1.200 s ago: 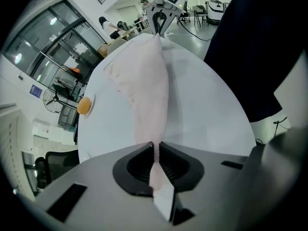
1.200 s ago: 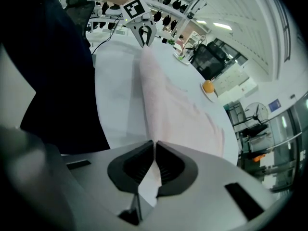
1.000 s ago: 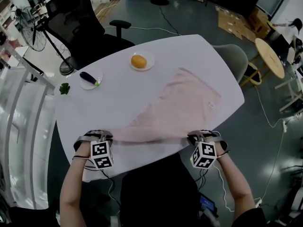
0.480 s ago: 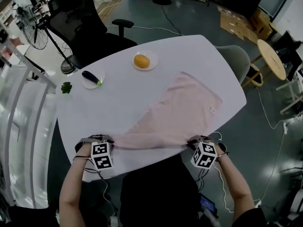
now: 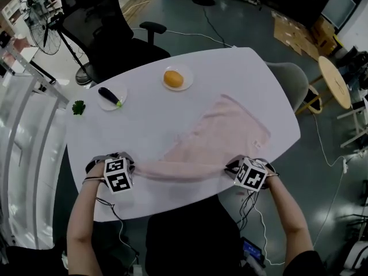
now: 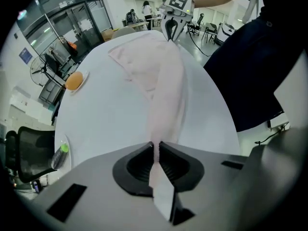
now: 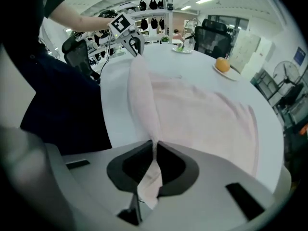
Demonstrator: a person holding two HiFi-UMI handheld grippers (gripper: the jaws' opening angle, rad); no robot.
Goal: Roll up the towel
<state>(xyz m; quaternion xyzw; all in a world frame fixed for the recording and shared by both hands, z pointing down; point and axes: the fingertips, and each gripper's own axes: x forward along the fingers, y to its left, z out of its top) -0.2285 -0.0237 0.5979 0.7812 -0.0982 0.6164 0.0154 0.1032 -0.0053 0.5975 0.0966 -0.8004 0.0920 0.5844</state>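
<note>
Clamping the towel (image 5: 230, 134) in both my left gripper (image 6: 155, 148) and right gripper (image 7: 155, 149), I see a white table (image 5: 230, 76), a black chair (image 5: 95, 33) and grey floor (image 5: 230, 22) beyond.

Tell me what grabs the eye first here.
The pink towel lies spread across the white table. Its near edge is bunched into a taut band between the left claw and the right claw, both shut on it at the table's near edge. At the far side, an orange sits on a plate and a dark eggplant on a second plate.
</note>
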